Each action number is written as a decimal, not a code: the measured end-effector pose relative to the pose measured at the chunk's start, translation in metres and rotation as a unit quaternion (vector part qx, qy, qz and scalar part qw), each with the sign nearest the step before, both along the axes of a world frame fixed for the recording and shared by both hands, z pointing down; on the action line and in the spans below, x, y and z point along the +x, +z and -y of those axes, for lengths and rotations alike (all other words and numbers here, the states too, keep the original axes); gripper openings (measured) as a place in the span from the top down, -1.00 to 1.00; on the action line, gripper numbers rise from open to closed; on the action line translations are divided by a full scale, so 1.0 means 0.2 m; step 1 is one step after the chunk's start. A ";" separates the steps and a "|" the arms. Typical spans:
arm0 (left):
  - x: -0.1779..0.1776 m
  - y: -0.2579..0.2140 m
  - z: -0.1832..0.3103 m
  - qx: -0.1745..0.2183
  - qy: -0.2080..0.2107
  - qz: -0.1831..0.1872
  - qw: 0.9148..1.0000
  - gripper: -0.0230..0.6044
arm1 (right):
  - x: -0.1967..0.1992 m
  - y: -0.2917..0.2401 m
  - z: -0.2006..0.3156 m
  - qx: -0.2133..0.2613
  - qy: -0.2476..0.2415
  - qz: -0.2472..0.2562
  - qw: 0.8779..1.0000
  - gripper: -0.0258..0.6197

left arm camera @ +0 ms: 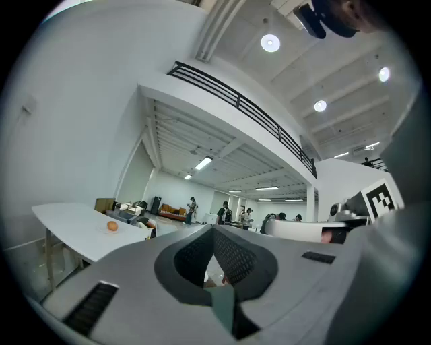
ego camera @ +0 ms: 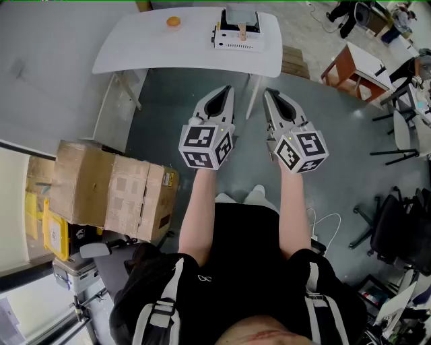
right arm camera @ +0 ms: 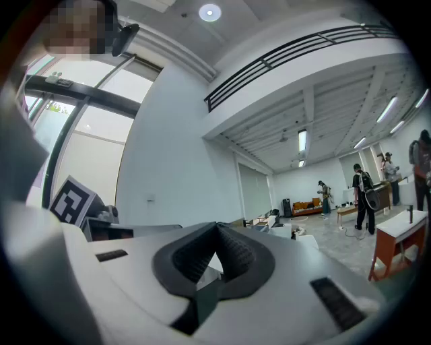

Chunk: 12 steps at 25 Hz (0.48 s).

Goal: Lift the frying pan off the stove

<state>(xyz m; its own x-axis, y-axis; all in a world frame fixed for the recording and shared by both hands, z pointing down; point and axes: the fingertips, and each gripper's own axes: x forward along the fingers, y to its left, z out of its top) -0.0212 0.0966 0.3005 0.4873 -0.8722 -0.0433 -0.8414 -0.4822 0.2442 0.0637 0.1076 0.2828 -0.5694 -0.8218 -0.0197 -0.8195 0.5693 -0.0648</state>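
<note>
On the white table [ego camera: 135,47] ahead stands a small white stove [ego camera: 236,43]. A grey frying pan [ego camera: 241,15] sits on it, its wooden handle [ego camera: 240,28] pointing toward me. Both grippers are held side by side over the floor, short of the table's near edge. My left gripper [ego camera: 226,90] is shut with nothing in it, and my right gripper [ego camera: 267,93] is shut and empty too. In the left gripper view the closed jaws of the left gripper [left arm camera: 214,229] point out over the table [left arm camera: 67,229]. The right gripper view shows the right gripper [right arm camera: 217,226] with tips together, aimed up at the room.
An orange [ego camera: 174,22] lies on the table's left part, also seen as the orange [left arm camera: 112,226]. A cardboard box [ego camera: 108,192] stands on the floor at my left. A brown-legged desk [ego camera: 347,64] and office chairs [ego camera: 397,229] stand at right. People [right arm camera: 364,195] stand far off.
</note>
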 end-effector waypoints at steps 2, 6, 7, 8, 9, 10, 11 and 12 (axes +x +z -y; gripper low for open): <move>0.00 -0.02 -0.01 0.002 0.004 -0.001 1.000 0.94 | -0.02 -0.01 -0.01 -0.002 -0.007 0.005 1.000 0.92; -0.01 -0.04 -0.02 0.004 0.009 -0.007 1.000 0.94 | -0.05 -0.03 -0.02 -0.004 -0.017 0.024 1.000 0.91; -0.01 -0.04 -0.02 0.004 0.009 -0.009 1.000 0.94 | -0.04 -0.03 -0.01 -0.004 -0.015 0.025 1.000 0.91; -0.01 -0.04 -0.02 0.004 0.009 -0.010 1.000 0.94 | -0.04 -0.03 -0.01 -0.005 -0.011 0.026 1.000 0.91; -0.01 -0.04 -0.01 0.004 0.009 -0.012 1.000 0.94 | -0.03 -0.04 0.00 -0.005 -0.006 0.027 1.000 0.91; -0.01 -0.04 -0.01 0.004 0.009 -0.013 1.000 0.94 | -0.02 -0.04 0.00 -0.006 -0.002 0.028 1.000 0.91; -0.01 -0.04 -0.01 0.003 0.010 -0.014 1.000 0.94 | -0.01 -0.04 0.01 -0.007 0.001 0.029 1.000 0.91; -0.01 -0.04 -0.01 0.003 0.011 -0.016 1.000 0.94 | -0.01 -0.04 0.01 -0.008 0.003 0.029 1.000 0.91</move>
<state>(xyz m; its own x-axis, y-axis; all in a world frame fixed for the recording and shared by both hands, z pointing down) -0.0236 0.0979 0.2920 0.5045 -0.8610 -0.0641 -0.8223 -0.5018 0.2684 0.0617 0.1062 0.2755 -0.5622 -0.8261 -0.0392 -0.8178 0.5624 -0.1217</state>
